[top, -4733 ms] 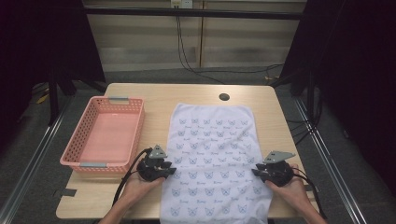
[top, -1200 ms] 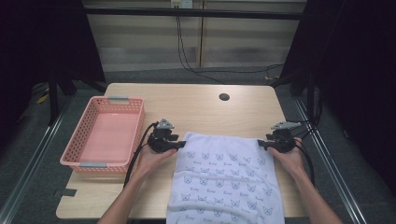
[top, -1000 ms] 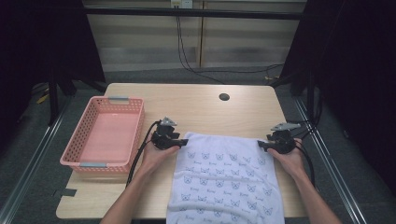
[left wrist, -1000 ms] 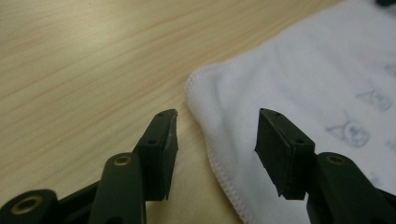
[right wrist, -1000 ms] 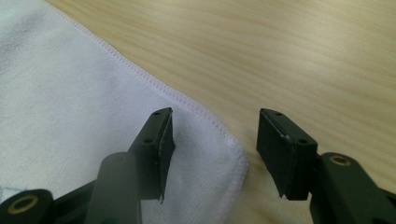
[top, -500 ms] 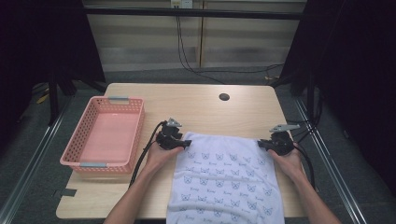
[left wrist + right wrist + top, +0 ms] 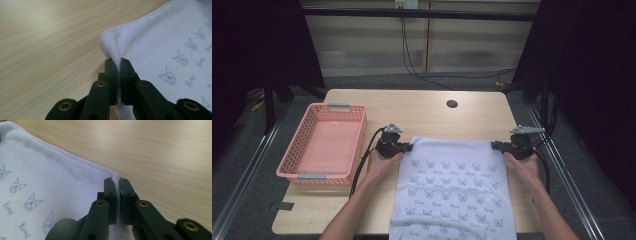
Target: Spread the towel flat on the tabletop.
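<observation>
Pinching the far corners of the towel (image 7: 454,185): left gripper (image 7: 408,147) clamping the left corner, right gripper (image 7: 495,145) the right, both having just been closing onto hem. Stretching between them, long axis trailing back toward the near table (image 7: 422,110) edge. Looking soft, stitched-edged, pale-printed cotton.

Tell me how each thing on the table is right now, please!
White cloth with small cat prints: lying flat on the table, near end hanging over the edge, both far corners pinched.
Left gripper: just closed, shut on the cloth's corner.
Right gripper: just closed, shut on the other corner.
Pink plastic basket: upright, empty.
Light wooden table: partly covered by the cloth.
</observation>
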### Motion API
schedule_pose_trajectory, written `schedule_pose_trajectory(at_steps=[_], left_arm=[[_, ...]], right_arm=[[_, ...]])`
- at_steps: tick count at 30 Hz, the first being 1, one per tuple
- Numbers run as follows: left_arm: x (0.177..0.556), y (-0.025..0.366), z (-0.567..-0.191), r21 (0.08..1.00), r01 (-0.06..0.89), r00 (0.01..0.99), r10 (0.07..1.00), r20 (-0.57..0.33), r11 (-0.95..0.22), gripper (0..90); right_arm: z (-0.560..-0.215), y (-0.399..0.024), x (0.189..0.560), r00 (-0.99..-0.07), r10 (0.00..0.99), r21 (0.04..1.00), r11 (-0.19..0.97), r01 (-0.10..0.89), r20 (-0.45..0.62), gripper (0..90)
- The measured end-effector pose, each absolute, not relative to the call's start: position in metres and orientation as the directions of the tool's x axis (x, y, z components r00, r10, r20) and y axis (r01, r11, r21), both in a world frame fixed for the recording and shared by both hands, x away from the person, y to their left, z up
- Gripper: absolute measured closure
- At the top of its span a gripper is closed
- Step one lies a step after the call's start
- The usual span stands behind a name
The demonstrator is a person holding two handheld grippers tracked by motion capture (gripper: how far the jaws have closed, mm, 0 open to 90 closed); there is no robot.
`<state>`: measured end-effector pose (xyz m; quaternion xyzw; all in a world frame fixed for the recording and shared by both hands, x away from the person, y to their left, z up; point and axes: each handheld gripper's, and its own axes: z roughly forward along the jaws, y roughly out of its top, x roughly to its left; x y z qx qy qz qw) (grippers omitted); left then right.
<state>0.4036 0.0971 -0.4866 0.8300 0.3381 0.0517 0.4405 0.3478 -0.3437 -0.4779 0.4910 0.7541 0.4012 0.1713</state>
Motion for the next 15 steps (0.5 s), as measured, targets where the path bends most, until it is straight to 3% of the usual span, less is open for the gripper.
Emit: schedule_pose_trajectory(at_steps=[15], left_arm=[[0.398,0.123,-0.436,0.838,0.472,0.751,0.623,-0.22,-0.274,86.1]], right_arm=[[-0.442,-0.336,0.362,-0.49,0.853,0.831,0.134,0.54,0.181,86.3]])
